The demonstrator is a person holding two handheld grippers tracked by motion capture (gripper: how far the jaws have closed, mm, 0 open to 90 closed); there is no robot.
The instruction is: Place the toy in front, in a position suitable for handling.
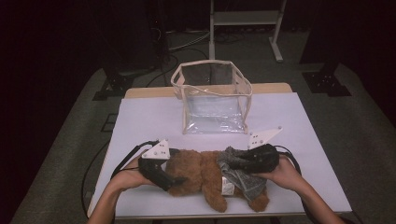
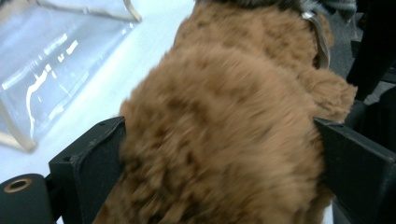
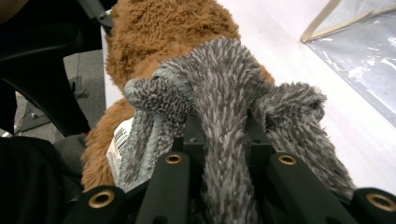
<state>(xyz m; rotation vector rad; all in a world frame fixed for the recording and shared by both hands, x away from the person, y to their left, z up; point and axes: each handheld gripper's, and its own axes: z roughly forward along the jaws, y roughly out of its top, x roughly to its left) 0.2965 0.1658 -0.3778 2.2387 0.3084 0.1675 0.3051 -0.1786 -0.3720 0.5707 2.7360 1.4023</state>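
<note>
Two hand-held grippers worked on one brown plush bear (image 1: 201, 175) that lay on its side along the near edge of the white-covered desk (image 1: 149, 116). The left hand-held gripper (image 1: 175, 182) stood at the bear's head end; in the left gripper view its black jaws were spread wide on either side of the furry body (image 2: 224, 140), the fur bulging between them and brushing their inner faces. Whether the pads pressed on the fur could not be judged with certainty; the jaws looked loose about it rather than clamped. The right hand-held gripper (image 1: 236, 164) lay over the bear's lower half, its jaws closed tight on a fold of grey knitted fabric (image 1: 240, 175). In the right gripper view that grey knit (image 3: 224, 102) ran up from between the closed jaws and draped over them, with the brown fur (image 3: 163, 28) beyond it. A white label with a barcode (image 3: 119, 140) showed under the fabric, against the bear's body. One clear plastic bag with cream trim (image 1: 212, 95) stood upright and open at the far middle of the desk, well apart from the bear. The person's left hand (image 1: 128, 177) and right hand (image 1: 285, 172) rested on the desk surface, each behind its tool.
</note>
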